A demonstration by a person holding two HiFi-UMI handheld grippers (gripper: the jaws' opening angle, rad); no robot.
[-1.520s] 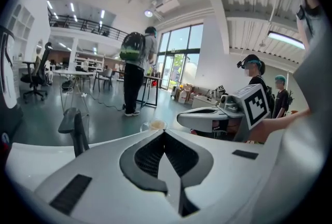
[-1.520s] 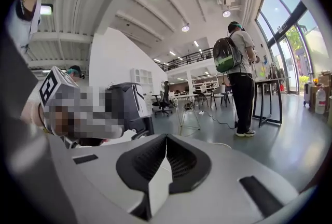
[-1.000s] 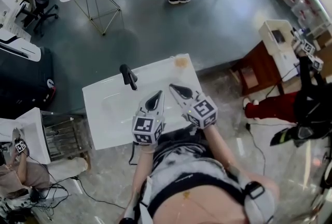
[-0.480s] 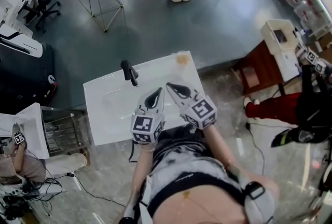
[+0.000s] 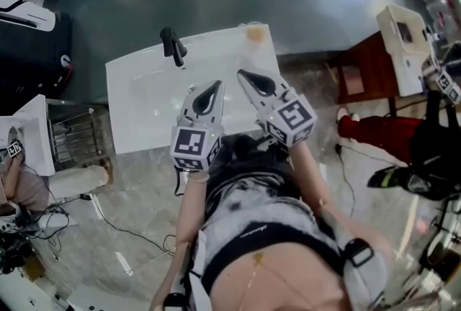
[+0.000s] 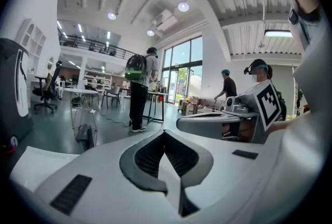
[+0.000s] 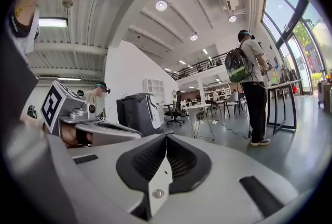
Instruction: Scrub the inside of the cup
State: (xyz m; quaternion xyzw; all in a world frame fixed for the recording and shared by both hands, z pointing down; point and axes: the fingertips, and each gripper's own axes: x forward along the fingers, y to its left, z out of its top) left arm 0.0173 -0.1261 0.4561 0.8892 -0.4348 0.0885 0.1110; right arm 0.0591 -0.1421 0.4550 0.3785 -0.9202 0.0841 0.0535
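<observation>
The cup (image 5: 253, 31) is, as far as the head view allows me to judge, the small amber, see-through vessel at the far right corner of the white rectangular worktop (image 5: 144, 115). It is very small there, and its inside cannot be made out. It stands well apart from both tongs.

The left tongs (image 5: 215, 86), a light grey plastic tool with dark ribbed pads, are over the near part of the worktop and point toward its far side. Their jaws are closed together, pad against pad, and nothing is between them. The right tongs (image 5: 243, 75), of the same make, are just beside them on the right, over the near right part of the worktop. They are also closed and empty. The two tools lie almost parallel with a narrow gap between them, and each carries a white cube with black square markers (image 5: 193, 147) at its near end.

A black upright piece (image 5: 173, 45), perhaps a tap, rises from the far edge of the worktop, to the left of the cup. To the right of the worktop, on the floor, is a dark reddish-brown wooden cabinet (image 5: 364, 72).

In the left gripper view, a person with a green and black backpack (image 6: 140, 88) stands far off on the grey polished floor (image 6: 109, 132), near a round white table on thin metal legs (image 6: 78, 92).
</observation>
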